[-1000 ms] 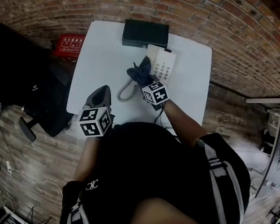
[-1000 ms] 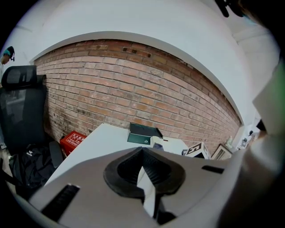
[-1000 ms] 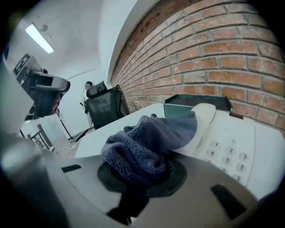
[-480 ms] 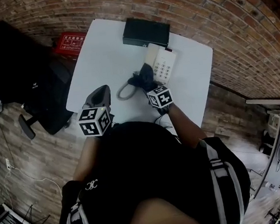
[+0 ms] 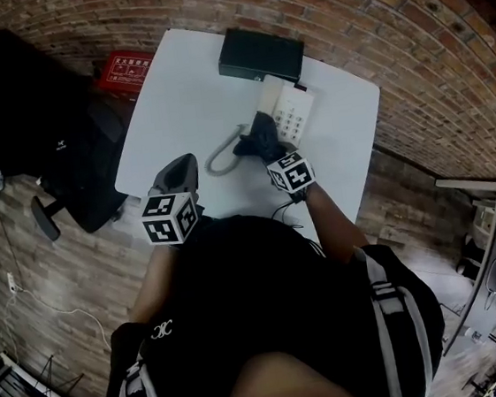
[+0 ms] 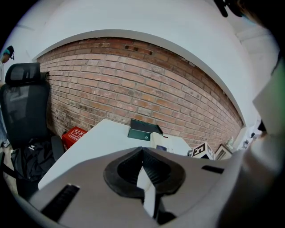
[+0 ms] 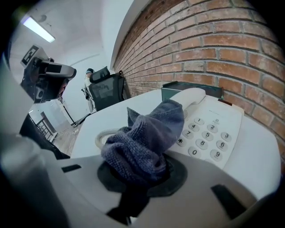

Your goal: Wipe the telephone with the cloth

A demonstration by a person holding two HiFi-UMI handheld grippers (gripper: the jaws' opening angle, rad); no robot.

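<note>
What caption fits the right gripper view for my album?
Right tongs grip a blue cloth at the white telephone keypad.

One white table (image 5: 184,102) holds one telephone (image 5: 292,112) at one o'clock, one black box (image 5: 260,56) at twelve o'clock, one coiled cord (image 5: 223,156) and one blue-grey cloth (image 5: 259,138). There are two grippers, the left gripper (image 6: 144,171) and the right gripper (image 7: 138,178). On the floor at ten o'clock are one red box (image 5: 129,69) and one black chair (image 6: 24,98).

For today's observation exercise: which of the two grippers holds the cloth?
The right gripper: its jaws clamp the blue cloth; the left gripper holds nothing.
</note>
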